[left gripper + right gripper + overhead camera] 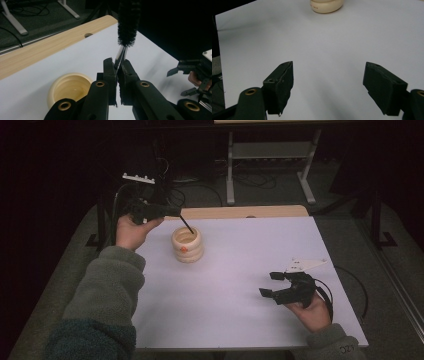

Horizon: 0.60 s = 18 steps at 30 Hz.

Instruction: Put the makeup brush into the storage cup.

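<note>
A white rectangular tabletop (240, 290) with a pale wooden strip (240, 212) along its far edge stands in a dim room with grey carpet. Beyond it, cables lie on the floor around the white metal legs of another desk (231, 175).

Near the far left of the table sits a cream, ribbed, ring-stacked plastic cup (187, 245) with a small orange mark on its side. The person's left hand, in a grey fleece sleeve, holds the left gripper (172, 211) just above and left of the cup. Its jaws are pressed together on the thin wire stem of a black bristled bottle brush (187, 225), which slants down to the cup's mouth.

The left gripper view adds detail: the brush's dense bristle head (128, 22) and twisted wire stem, and the cup's hollow, glossy inside (71, 87).

The right gripper (272, 284) rests in the right hand near the table's front right, jaws spread wide and holding nothing. The right gripper view shows bare tabletop between them, with the cup's base (326, 6) well away.
</note>
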{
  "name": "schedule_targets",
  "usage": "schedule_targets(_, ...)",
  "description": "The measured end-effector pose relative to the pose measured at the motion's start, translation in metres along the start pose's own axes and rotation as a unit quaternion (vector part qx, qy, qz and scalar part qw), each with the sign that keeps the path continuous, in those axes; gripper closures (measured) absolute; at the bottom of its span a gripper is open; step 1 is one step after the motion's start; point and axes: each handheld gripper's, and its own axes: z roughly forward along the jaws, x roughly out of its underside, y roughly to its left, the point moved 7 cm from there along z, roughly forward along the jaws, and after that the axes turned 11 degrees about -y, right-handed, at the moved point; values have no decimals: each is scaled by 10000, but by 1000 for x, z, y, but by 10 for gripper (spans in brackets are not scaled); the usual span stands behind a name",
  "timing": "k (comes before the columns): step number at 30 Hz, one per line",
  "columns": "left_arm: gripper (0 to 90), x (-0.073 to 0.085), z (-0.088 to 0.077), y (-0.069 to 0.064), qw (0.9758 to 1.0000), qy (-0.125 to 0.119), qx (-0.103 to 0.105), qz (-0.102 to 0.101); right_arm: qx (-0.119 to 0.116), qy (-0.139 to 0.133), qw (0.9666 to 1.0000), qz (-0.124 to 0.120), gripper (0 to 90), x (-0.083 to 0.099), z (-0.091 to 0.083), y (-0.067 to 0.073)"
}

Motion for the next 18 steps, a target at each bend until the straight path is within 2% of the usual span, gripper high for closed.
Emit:
schedule_targets(9,855,-1,5,16,9996,-18,-199,-182,20,-35,10000,-6,232,-1,-2,-1)
schedule_targets(13,854,0,6,23,9992,-27,-365,-183,18,-45,10000,-8,232,-2,-2,-1)
schedule_targets(18,854,1,9,27,9988,-83,-432,-236,25,-66,10000,-39,232,-2,-3,-2)
